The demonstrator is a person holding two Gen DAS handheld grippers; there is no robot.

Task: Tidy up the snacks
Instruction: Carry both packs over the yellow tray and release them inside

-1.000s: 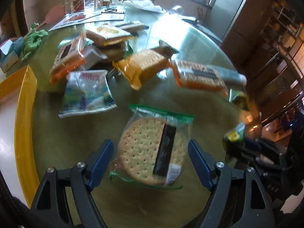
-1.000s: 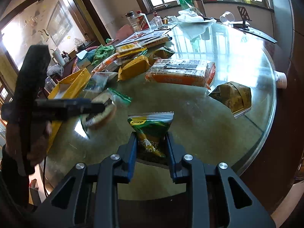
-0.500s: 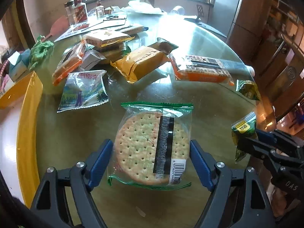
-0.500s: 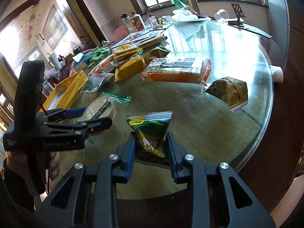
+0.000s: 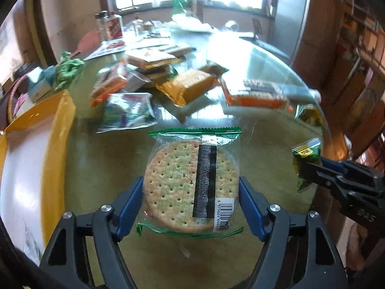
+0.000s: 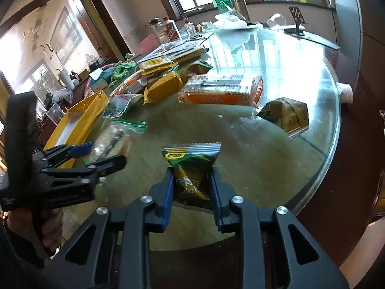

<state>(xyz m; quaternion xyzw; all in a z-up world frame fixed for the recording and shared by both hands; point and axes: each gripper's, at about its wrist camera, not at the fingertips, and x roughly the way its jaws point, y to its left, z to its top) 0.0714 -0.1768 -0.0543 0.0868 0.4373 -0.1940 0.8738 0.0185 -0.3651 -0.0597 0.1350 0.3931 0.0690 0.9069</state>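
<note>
Snacks point(image 6: 220, 90) strewn on glass round table point(image 6: 300, 77), left hand-held gripper point(image 5: 191, 198) closing around cracker pack point(image 5: 192, 183), right hand-held gripper point(image 6: 192, 187) clamping green packet point(image 6: 191, 166)

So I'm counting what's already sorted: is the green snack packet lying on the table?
No, the green snack packet is clamped upright between the right gripper's jaws.

The left gripper point(image 5: 191, 203) tilts steeply downward, its blue fingers point(image 5: 128, 203) spread wide and pressing on both edges of a cracker packet point(image 5: 192, 185); the jaws have just been closing onto it. A hand point(image 6: 51, 226) wraps the grip below it. The right gripper point(image 6: 192, 187) also points downward, its fingers point(image 6: 167, 192) drawn close together and pinching a green snack pouch point(image 6: 191, 166) by its lower part, the pouch standing up between them.
</note>
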